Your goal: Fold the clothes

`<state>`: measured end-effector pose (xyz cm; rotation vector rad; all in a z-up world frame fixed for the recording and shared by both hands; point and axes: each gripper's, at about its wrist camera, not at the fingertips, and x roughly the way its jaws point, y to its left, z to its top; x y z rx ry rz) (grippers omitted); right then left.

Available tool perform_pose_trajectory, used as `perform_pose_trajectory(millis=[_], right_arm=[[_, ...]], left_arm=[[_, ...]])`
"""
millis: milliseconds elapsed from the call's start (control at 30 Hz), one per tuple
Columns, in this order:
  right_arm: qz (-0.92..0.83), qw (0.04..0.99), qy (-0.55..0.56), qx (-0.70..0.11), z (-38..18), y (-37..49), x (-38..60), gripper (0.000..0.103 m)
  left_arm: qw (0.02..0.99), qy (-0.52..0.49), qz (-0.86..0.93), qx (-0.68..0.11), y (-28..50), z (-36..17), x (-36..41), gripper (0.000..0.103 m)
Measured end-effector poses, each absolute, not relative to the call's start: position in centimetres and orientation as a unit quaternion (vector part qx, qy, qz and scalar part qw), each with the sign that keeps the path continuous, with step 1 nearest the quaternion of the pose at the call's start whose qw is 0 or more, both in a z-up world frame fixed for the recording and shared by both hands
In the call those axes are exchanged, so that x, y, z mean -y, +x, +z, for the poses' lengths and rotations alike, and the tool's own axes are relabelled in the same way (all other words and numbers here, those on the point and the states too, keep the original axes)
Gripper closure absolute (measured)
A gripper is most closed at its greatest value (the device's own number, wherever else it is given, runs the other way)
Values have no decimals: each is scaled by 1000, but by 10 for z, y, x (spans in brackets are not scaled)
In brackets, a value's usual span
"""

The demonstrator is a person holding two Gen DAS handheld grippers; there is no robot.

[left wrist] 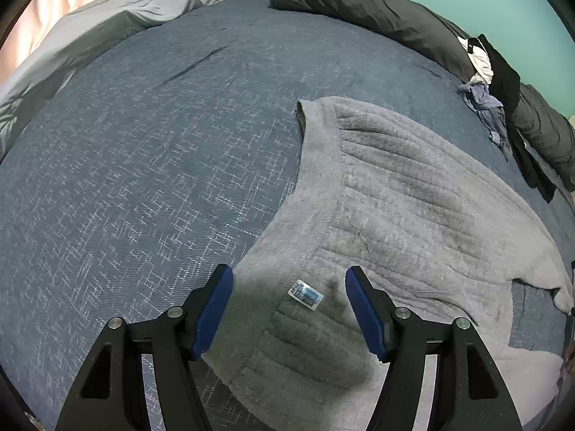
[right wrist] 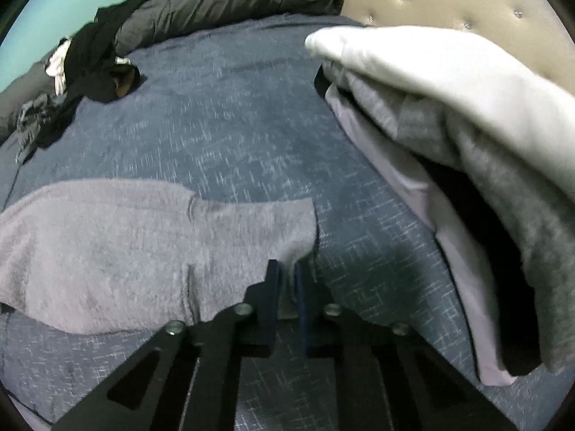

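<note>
Pinching a grey sweater (right wrist: 118,251) at its corner on the bed (left wrist: 125,179)
The right gripper (right wrist: 287,283) is clamped on that corner; the left gripper (left wrist: 289,298) hangs spread above the label (left wrist: 306,293); folded stack (right wrist: 467,125) and dark heap (right wrist: 93,61) lie beyond

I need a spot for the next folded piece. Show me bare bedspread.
Free: the wide bedspread between the grey sweater and pale sheet. Crowded: the folded stack and the dark clothes pile.
</note>
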<state>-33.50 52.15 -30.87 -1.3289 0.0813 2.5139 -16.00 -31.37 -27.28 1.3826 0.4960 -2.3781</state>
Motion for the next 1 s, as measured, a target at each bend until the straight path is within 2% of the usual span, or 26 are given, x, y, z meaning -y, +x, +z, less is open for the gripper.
perform_pose_trajectory(millis=[267, 433, 567, 667, 767, 867, 1000], right_arm=[[887, 169, -429, 24, -282, -342, -524, 102], [888, 209, -390, 124, -261, -352, -511, 102], [876, 231, -394, 156, -261, -373, -512, 102], [862, 244, -412, 166, -272, -383, -515, 102], [857, 260, -415, 159, -275, -377, -520, 95], [875, 224, -409, 132, -269, -364, -514, 86], [893, 152, -415, 81, -256, -342, -501, 82]], left_arm=[[173, 489, -837, -173, -157, -277, 310, 34], [172, 493, -837, -163, -157, -276, 306, 34], [172, 491, -837, -167, -155, -277, 305, 33], [167, 496, -835, -168, -155, -280, 304, 33], [162, 498, -835, -168, -154, -279, 302, 33], [156, 495, -836, -178, -149, -275, 303, 33], [150, 492, -836, -192, -134, -266, 304, 33]])
